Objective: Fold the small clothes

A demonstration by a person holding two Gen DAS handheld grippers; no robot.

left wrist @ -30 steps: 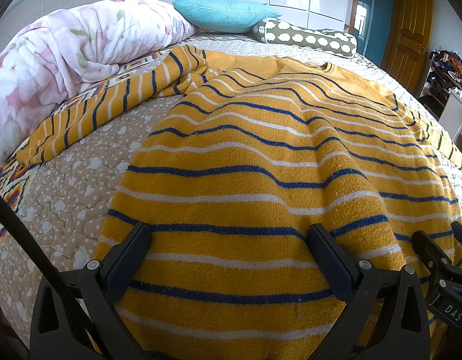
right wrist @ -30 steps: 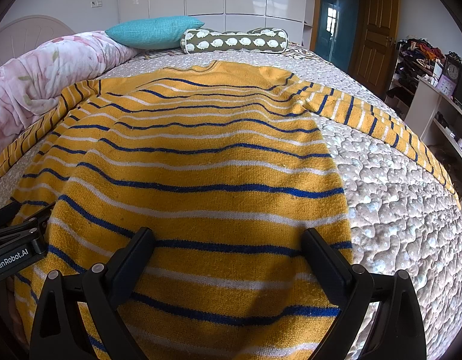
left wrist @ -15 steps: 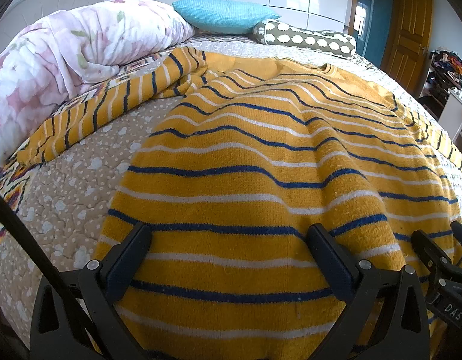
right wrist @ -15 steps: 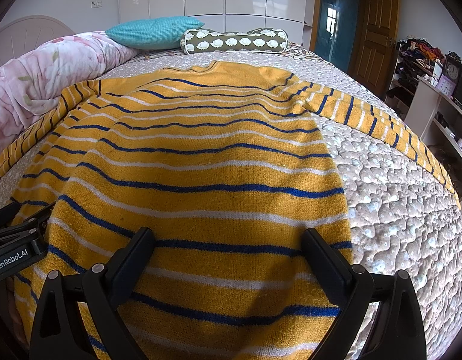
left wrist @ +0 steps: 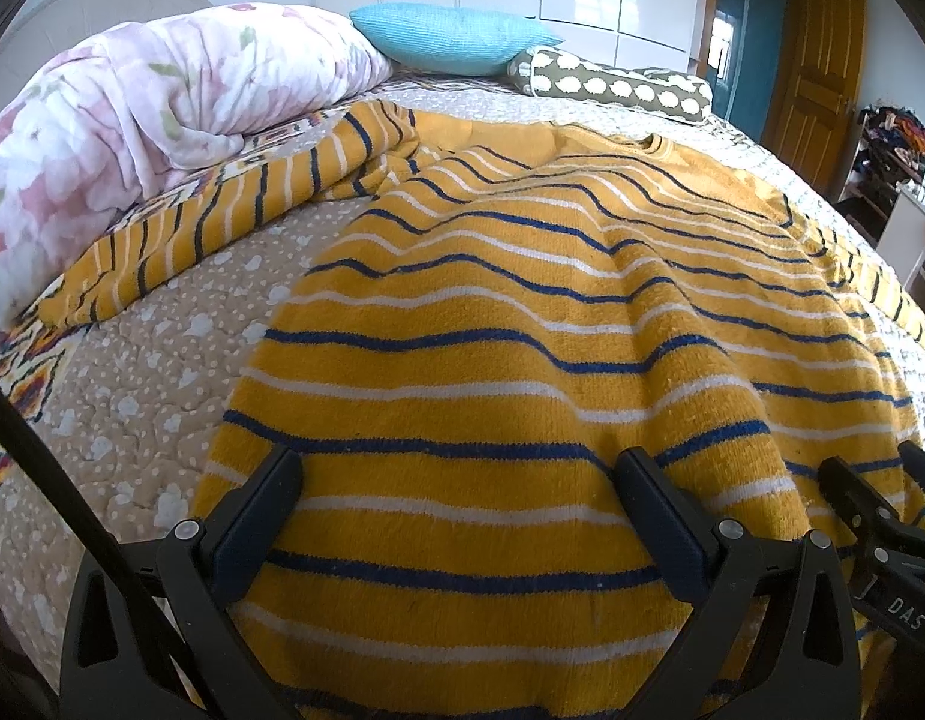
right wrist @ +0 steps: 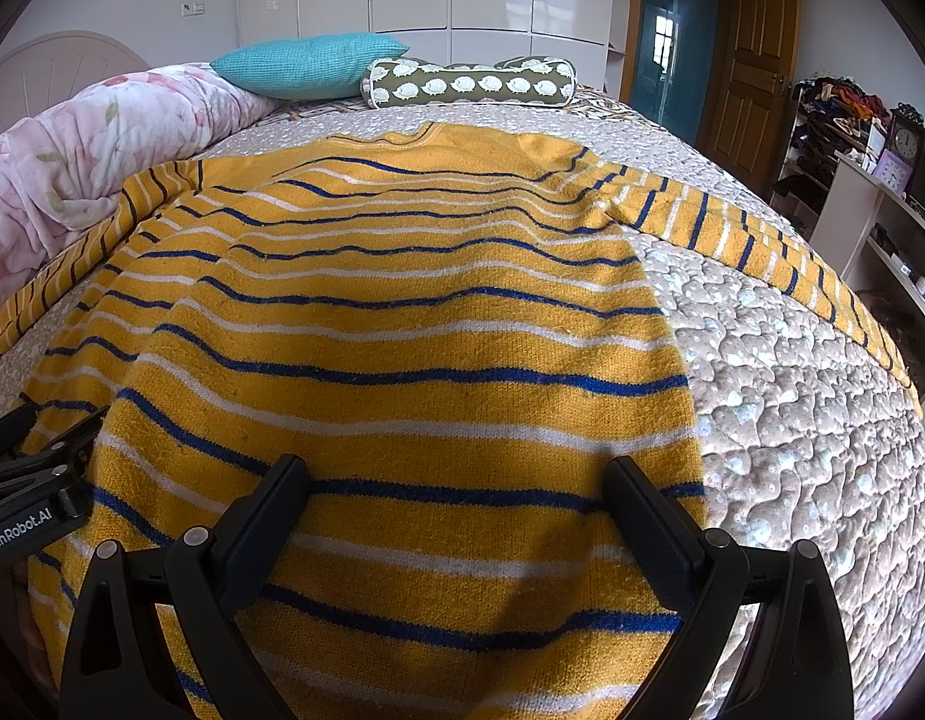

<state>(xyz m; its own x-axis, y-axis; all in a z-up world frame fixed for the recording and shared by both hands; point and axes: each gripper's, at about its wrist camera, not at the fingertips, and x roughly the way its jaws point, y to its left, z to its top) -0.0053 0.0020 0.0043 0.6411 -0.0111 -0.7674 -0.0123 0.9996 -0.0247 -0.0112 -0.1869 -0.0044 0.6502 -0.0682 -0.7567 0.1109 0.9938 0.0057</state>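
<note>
A yellow sweater (left wrist: 522, 312) with blue and white stripes lies spread on the bed, collar far, hem near me; it also shows in the right wrist view (right wrist: 414, 312). Its sleeves stretch out to the left (left wrist: 210, 222) and to the right (right wrist: 762, 246). My left gripper (left wrist: 462, 474) is open, its fingers resting over the hem near the sweater's left side. My right gripper (right wrist: 456, 480) is open over the hem near the right side. Each gripper shows at the edge of the other's view.
The bed has a beige quilted cover (right wrist: 792, 420). A rolled pink floral duvet (left wrist: 132, 138) lies along the left. A teal pillow (left wrist: 450, 42) and a patterned bolster (right wrist: 468, 84) lie at the far end. A door and cluttered shelves (right wrist: 852, 120) stand at the right.
</note>
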